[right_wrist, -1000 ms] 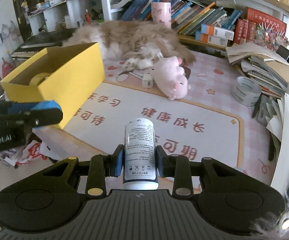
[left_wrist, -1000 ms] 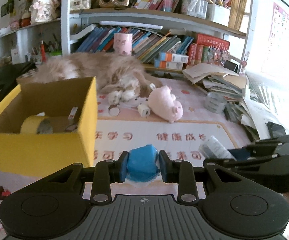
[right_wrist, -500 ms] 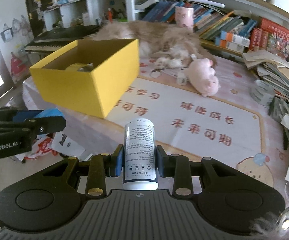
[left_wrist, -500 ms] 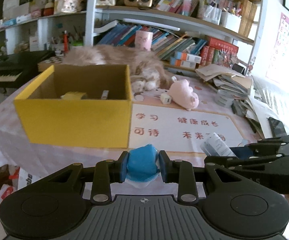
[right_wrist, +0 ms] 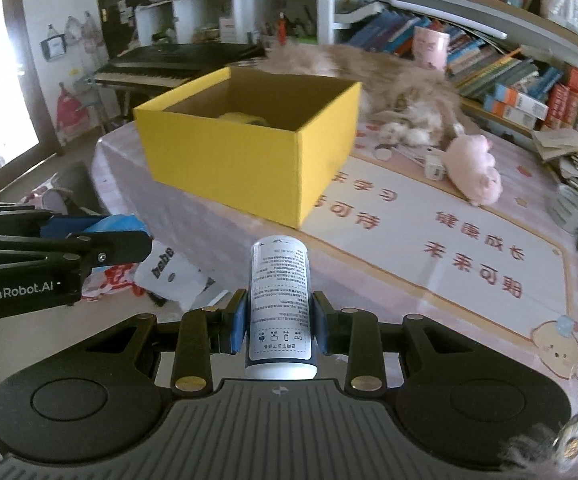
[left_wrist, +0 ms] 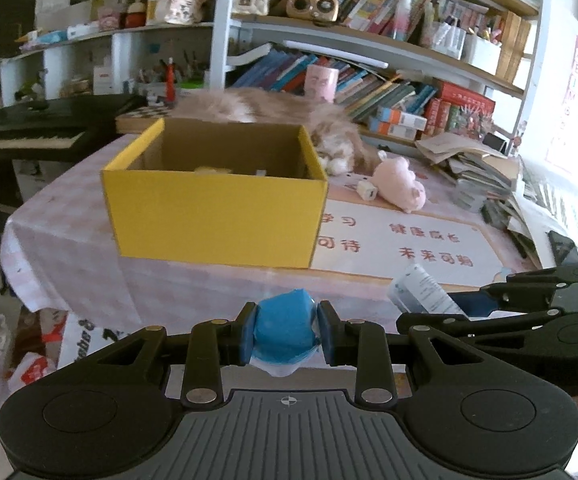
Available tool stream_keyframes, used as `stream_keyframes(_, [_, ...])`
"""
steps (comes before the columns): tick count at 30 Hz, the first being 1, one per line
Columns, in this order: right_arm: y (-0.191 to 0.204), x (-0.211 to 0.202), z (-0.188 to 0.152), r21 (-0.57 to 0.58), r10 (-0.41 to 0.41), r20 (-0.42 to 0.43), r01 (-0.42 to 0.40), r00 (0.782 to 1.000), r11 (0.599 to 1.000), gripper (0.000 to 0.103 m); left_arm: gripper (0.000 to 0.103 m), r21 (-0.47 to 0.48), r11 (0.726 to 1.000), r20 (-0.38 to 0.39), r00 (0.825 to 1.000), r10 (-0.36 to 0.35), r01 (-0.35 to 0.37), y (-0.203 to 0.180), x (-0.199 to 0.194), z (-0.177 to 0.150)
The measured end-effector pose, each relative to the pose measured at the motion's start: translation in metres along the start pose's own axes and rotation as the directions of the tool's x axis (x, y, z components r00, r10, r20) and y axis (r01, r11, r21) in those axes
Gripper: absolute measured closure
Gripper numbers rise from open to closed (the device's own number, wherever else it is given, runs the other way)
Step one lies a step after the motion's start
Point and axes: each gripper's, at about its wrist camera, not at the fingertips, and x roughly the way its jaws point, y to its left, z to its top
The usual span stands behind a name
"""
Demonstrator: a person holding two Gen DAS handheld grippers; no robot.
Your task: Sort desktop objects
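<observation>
- Left gripper [left_wrist: 285,334], off the near edge of the table [left_wrist: 69,216]: clamped on a blue packet [left_wrist: 285,330], pads touching both sides.
- Beyond, on the checked cloth: open yellow box [left_wrist: 217,220], a yellow tape roll [right_wrist: 245,119] lying inside.
- Behind the box: fluffy cat [right_wrist: 389,80] stretched along the bookshelf side.
- Right of the box: pink plush pig [left_wrist: 399,190] just beside a small white cube [left_wrist: 366,191], both on the printed mat [right_wrist: 469,240].
- Right gripper [right_wrist: 279,322], also off the near table edge: squeezed around a white bottle [right_wrist: 279,308], upright between the pads, printed label facing the camera.
- Far right: stacked papers and books [left_wrist: 473,160].
</observation>
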Motion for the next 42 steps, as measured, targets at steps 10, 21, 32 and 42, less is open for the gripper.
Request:
stream_keyframes(10, [0.031,0.003,0.003,-0.052,0.045,0.001,-0.045,0.999,0.998,0.073,0.073,-0.022,0.999,0.016,0.999,0.038,-0.038,0.023,-0.019,-0.008])
stream_keyframes(21, [0.039,0.01,0.012,-0.077,0.065,-0.007,-0.066,0.998,0.995,0.073,0.073,-0.044,0.998,0.002,0.999,0.04,-0.04,0.033,-0.017,-0.007])
stream_keyframes(32, [0.025,0.031,0.041,-0.071,0.116,0.006,-0.115,0.993,0.991,0.073,0.073,-0.061,0.996,0.001,0.997,0.073,-0.073,0.037,0.007,0.014])
stream_keyframes(42, [0.007,0.046,0.109,-0.043,0.159,0.139,-0.154,0.978,0.987,0.073,0.073,-0.042,0.993,0.088,0.989,0.118,-0.115,0.056,0.027,0.07])
